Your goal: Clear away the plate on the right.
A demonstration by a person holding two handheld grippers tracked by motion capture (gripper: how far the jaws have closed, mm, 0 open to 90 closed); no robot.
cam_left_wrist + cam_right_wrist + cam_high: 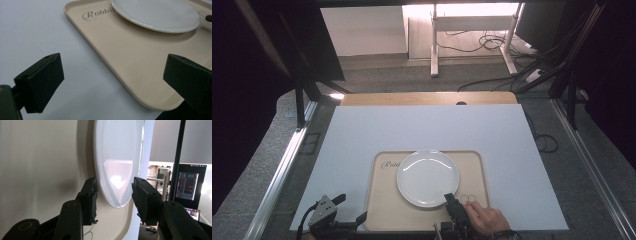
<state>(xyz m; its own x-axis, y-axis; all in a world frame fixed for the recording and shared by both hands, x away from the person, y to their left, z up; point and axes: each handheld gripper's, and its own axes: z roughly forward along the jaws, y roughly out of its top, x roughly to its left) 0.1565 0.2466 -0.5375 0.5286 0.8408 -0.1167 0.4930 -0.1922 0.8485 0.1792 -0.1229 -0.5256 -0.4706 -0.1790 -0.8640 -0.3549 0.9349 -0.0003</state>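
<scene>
Step in hand: releasing or taking the round white ceramic plate (427,177), which lies on the beige rectangular plastic tray (384,212) on the white counter (362,132). The right gripper (113,191) straddles the plate's near rim, pads apparently clear of it. The left gripper (112,80) stands open at the tray's corner. Next, judged: either close squarely or withdraw straight back.
</scene>
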